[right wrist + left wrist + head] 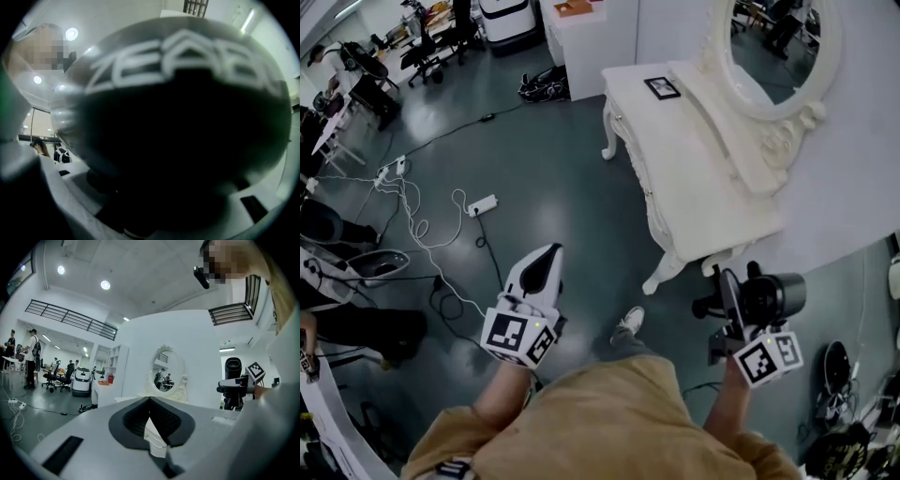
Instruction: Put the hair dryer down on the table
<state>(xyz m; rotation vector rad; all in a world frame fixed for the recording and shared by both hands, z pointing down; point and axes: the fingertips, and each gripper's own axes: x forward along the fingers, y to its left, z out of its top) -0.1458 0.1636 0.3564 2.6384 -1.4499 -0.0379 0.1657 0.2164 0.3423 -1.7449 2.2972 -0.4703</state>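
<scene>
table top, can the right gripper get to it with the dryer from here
Probably yes: the right gripper holds the dryer just off the table's near end, and the top there looks bare; only a frame sits at its far end.

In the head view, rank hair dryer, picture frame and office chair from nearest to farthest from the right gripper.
1. hair dryer: held by the right gripper.
2. picture frame: ahead, on the white table.
3. office chair: far upper left.

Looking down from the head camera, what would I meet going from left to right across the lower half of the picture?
left gripper → shoe → hair dryer
</scene>
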